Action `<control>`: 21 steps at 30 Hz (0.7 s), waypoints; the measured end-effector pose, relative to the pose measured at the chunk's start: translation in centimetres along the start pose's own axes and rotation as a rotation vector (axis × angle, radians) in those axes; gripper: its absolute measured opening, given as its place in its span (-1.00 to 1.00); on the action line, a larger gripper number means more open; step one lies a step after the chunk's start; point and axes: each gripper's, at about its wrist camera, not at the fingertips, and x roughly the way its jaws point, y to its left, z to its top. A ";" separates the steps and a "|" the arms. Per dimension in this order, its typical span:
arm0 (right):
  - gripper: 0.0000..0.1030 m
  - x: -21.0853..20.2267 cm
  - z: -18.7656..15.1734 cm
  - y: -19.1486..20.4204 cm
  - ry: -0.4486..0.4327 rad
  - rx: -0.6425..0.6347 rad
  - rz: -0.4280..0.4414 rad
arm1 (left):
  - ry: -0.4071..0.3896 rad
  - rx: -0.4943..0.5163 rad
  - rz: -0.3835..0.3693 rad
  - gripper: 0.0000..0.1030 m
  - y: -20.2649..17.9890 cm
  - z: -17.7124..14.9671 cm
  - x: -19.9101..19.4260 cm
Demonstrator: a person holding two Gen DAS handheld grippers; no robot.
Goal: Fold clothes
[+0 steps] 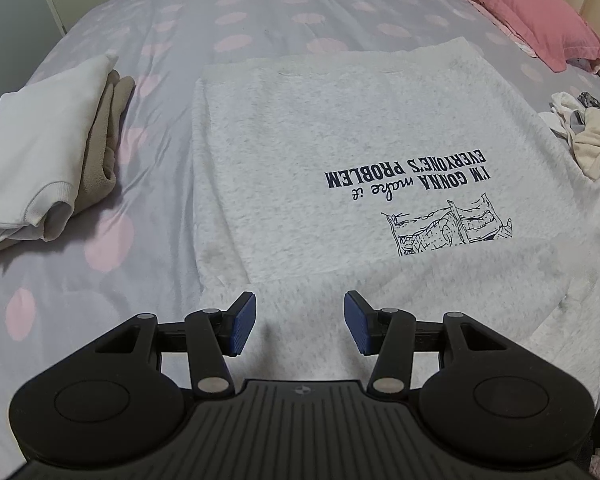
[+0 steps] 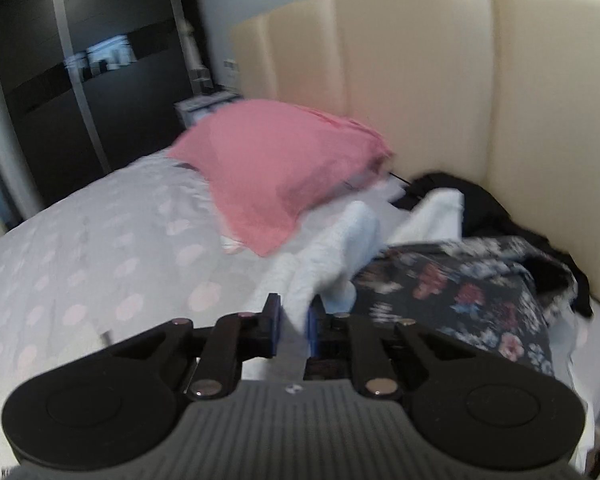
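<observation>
A light grey printed sweatshirt [image 1: 340,152] lies flat on the bed, one side folded in. My left gripper [image 1: 300,322] hovers over its near edge, open, with nothing between its blue pads. In the right wrist view my right gripper [image 2: 294,322] is shut on a fold of pale grey-white cloth [image 2: 324,264] that runs away from the fingers toward the pillow. This view is blurred.
A folded white and beige stack [image 1: 44,152] sits at the left of the bed [image 1: 148,92]. Loose clothes [image 1: 588,136] lie at the right. A pink pillow [image 2: 276,168], a floral dark garment [image 2: 472,292], a black garment [image 2: 496,208] and a cream headboard [image 2: 420,80] lie ahead.
</observation>
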 end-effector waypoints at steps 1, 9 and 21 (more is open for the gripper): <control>-0.69 -0.5 0.0 0.7 -0.007 -0.015 0.027 | -0.002 -0.002 -0.002 -0.09 0.0 0.0 -0.1; -0.69 -5.8 -1.9 8.3 -0.019 -0.141 0.282 | -0.030 -0.020 -0.033 -0.09 0.0 0.1 -1.1; -0.94 -8.9 -13.0 21.0 0.161 -0.256 0.575 | -0.065 -0.065 -0.114 -0.09 0.4 -1.2 -3.0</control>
